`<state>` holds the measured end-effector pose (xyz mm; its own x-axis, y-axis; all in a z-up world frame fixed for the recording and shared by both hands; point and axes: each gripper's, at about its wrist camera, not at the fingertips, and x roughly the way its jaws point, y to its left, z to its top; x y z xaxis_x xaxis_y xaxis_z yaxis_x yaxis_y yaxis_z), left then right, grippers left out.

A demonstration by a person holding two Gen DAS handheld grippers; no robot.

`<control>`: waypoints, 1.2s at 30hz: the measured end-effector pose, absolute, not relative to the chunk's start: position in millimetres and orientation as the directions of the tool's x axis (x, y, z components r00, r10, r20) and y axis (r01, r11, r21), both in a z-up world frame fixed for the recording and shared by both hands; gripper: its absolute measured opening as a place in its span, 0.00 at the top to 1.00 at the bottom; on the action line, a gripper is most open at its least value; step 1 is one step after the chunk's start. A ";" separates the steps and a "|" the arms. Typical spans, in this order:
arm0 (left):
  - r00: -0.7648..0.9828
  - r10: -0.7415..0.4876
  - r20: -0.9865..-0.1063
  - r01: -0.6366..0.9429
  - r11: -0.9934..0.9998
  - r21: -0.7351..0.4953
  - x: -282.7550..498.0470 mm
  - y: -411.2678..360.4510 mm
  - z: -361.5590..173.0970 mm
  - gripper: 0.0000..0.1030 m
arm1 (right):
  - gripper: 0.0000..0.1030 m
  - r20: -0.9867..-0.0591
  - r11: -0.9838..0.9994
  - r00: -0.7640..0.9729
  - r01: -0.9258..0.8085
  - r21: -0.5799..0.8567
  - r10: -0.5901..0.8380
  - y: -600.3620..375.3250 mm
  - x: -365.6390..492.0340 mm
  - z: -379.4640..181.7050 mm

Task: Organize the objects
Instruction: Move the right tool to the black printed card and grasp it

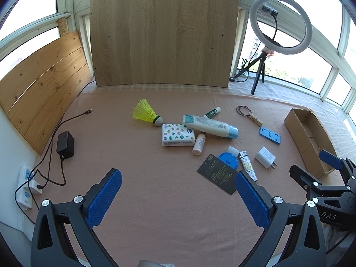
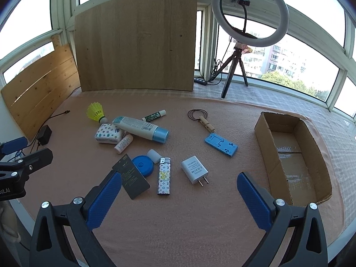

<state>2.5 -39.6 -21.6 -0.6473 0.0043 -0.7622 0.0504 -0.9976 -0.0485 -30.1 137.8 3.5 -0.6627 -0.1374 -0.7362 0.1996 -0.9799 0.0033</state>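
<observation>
Both tools (image 1: 178, 184) (image 2: 179, 189) agape above one empty cardboard box (image 2: 264, 129), two tubes (image 2: 140, 129) (image 2: 123, 144).

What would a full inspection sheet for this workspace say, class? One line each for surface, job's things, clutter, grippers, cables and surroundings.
Surface: pink cloth, bare in front.
Job's things: cardboard box empty at right; white charger, lighter, blue stand lie apart; lotion tube rests on the tissue pack.
Clutter: nothing seen beyond the job's things.
Grippers: left gripper and right gripper both open, empty.
Cables: black cable runs to a black adapter.
Surroundings: ring light, wooden boards, windows.
</observation>
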 end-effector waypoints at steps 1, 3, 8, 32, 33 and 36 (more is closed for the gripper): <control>-0.646 0.001 -0.763 0.059 -0.997 -0.051 3.3 -44.2 -22.6 0.00 | 0.01 -0.740 -0.977 -0.656 0.211 0.006 -0.147 134.9 -31.4 0.9; -0.642 -0.008 -0.766 0.074 -0.996 -0.052 5.9 -53.2 -25.3 0.00 | 0.00 -0.749 -0.970 -0.639 0.241 0.020 -0.175 128.4 -34.6 -5.6; -0.629 -0.023 -0.777 0.103 -0.993 -0.053 11.9 -72.8 -32.4 0.00 | 0.00 -0.779 -0.944 -0.569 0.317 0.089 -0.265 113.3 -47.3 -24.4; -0.565 -0.064 -0.822 0.237 -0.968 -0.087 38.8 -132.5 -71.2 0.00 | 0.28 -0.891 -0.846 -0.266 0.493 0.202 -0.367 45.9 -103.9 -95.2; -0.565 -0.064 -0.823 0.240 -0.967 -0.090 39.6 -134.6 -71.9 0.00 | 0.29 -0.896 -0.847 -0.258 0.493 0.199 -0.361 44.1 -105.4 -97.6; -0.562 -0.063 -0.824 0.248 -0.964 -0.096 41.6 -138.7 -73.4 0.00 | 0.28 -0.914 -0.857 -0.243 0.484 0.177 -0.326 40.4 -109.0 -105.5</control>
<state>41.6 -138.7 -73.4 -0.5624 -0.0631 -0.8244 0.2482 -0.9640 -0.0956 -109.0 40.4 -105.5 -0.2429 -0.3255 -0.9138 0.4835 -0.8573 0.1768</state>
